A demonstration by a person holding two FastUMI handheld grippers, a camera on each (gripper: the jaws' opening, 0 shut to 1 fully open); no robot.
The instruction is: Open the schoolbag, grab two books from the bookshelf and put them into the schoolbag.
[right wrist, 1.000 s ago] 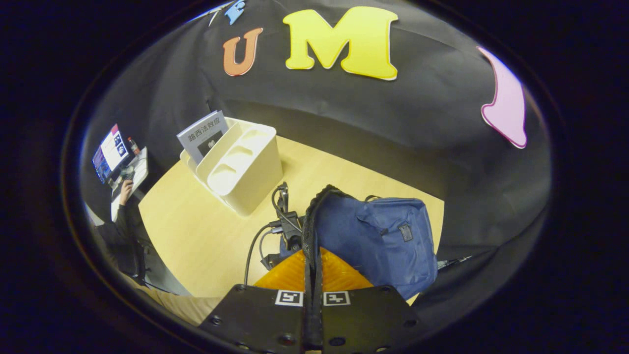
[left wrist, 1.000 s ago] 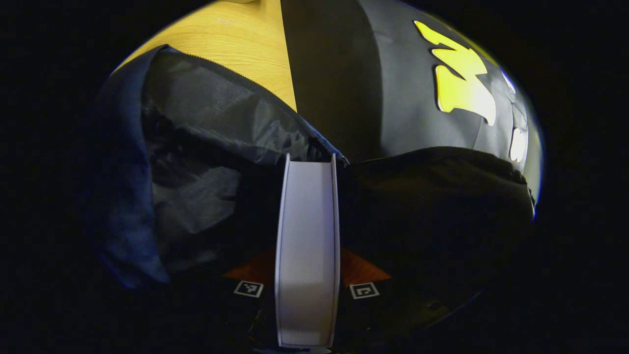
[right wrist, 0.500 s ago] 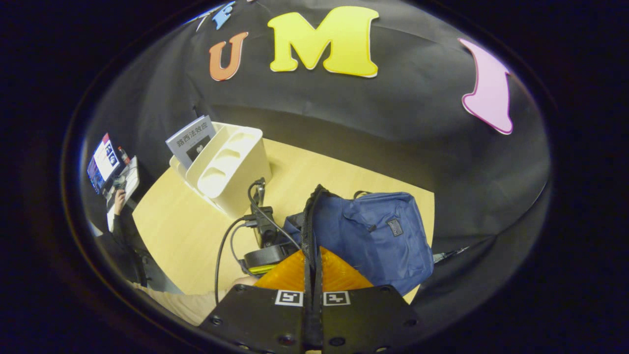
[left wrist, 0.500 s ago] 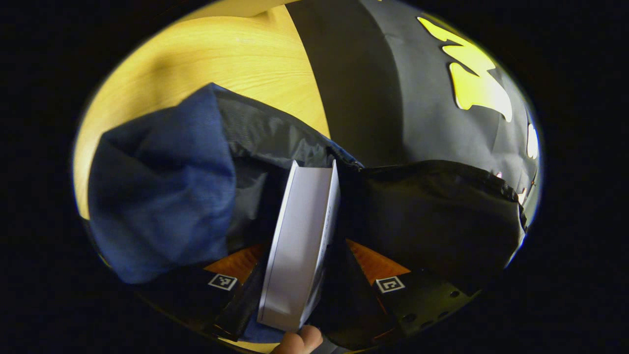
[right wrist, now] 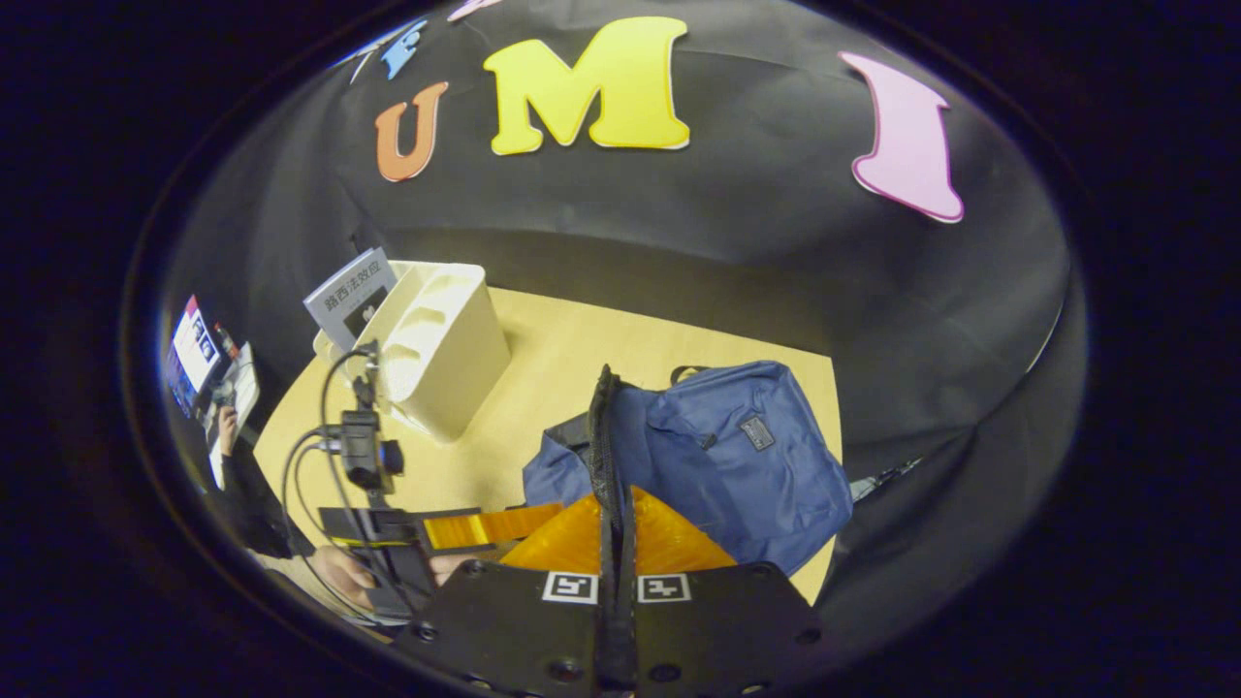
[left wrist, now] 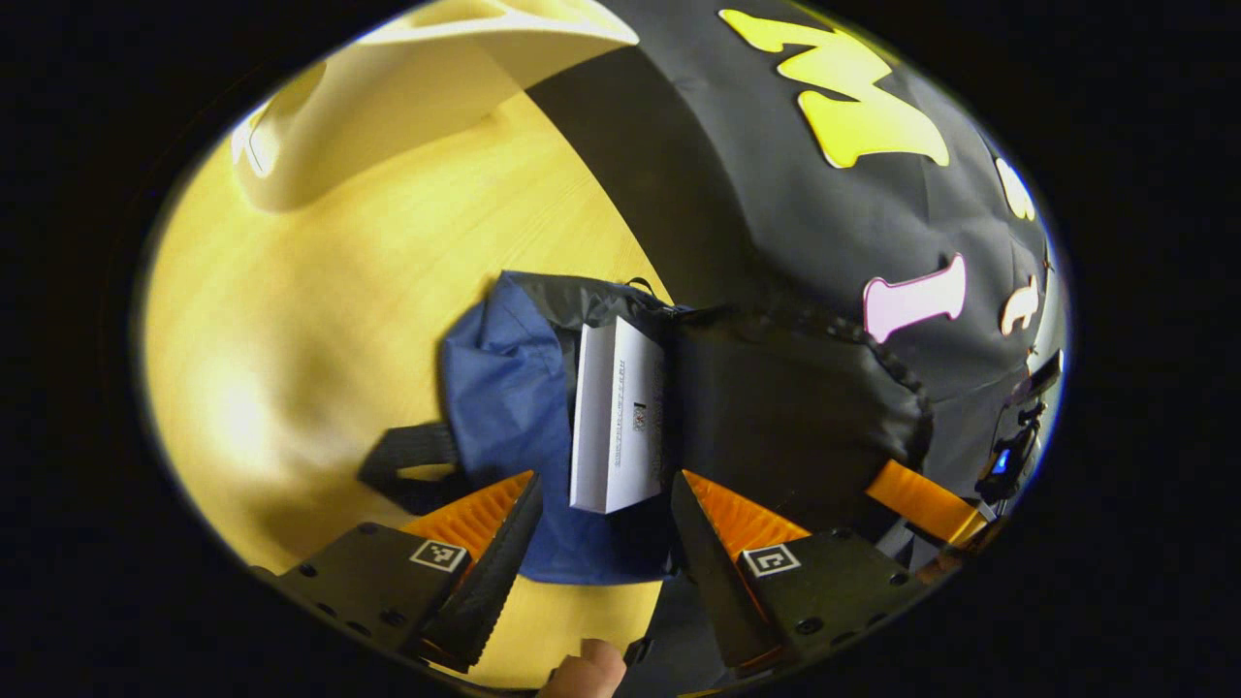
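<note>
Left hand-held gripper [left wrist: 601, 543] spread apart, empty, just short of the white book [left wrist: 618, 417] standing in the mouth of the blue schoolbag [right wrist: 737, 465]. Right hand-held gripper [right wrist: 613, 543] clamped on the bag's black zip edge [right wrist: 603, 427], holding the opening wide. Best kept taut and lifted, so the soft fabric does not sag back over the book. Left free for the second book [right wrist: 347, 294]: thin, glossy cover, leaning in the cream moulded-plastic bookshelf [right wrist: 436, 339], far left on the pale wood-grain bench [right wrist: 582, 359]. Grip low across the covers.
</note>
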